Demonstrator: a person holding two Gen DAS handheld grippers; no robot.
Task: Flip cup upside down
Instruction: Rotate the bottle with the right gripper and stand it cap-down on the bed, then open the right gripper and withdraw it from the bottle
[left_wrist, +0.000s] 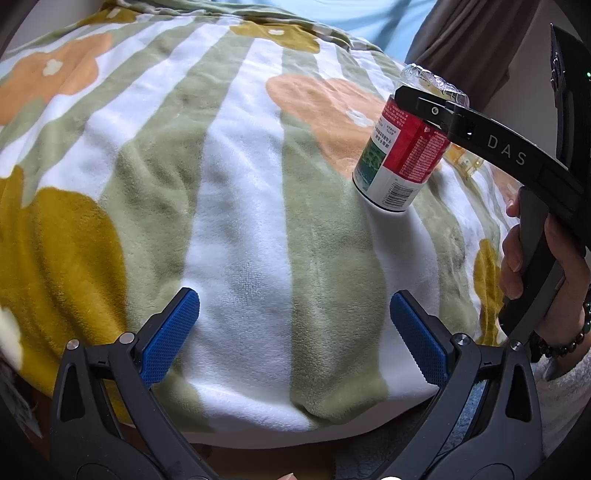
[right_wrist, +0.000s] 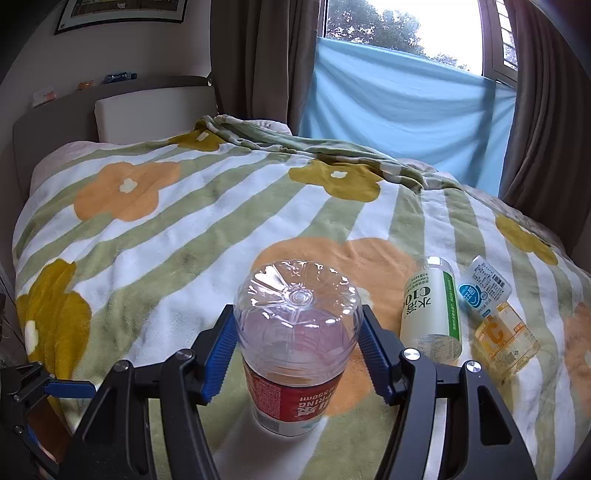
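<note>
The cup (right_wrist: 297, 332) is a cut-off clear plastic bottle with a red, white and green label. It stands upside down, closed clear base on top and open end on the flowered blanket (right_wrist: 184, 229). My right gripper (right_wrist: 297, 345) is shut on its upper part, blue pads (right_wrist: 218, 360) pressing both sides. In the left wrist view the same cup (left_wrist: 397, 158) appears at the right, clamped by the right gripper (left_wrist: 430, 107) and leaning slightly. My left gripper (left_wrist: 293, 332) is open near the blanket's front edge, nothing between its blue pads (left_wrist: 170, 332).
Three more cut bottles lie on the blanket right of the cup: a white-and-green one (right_wrist: 432, 306), a blue-labelled one (right_wrist: 485, 286) and a yellow one (right_wrist: 508, 338). A person's hand (left_wrist: 517, 254) holds the right gripper's handle. Curtains (right_wrist: 280, 62) and a blue sheet (right_wrist: 406, 110) hang behind the bed.
</note>
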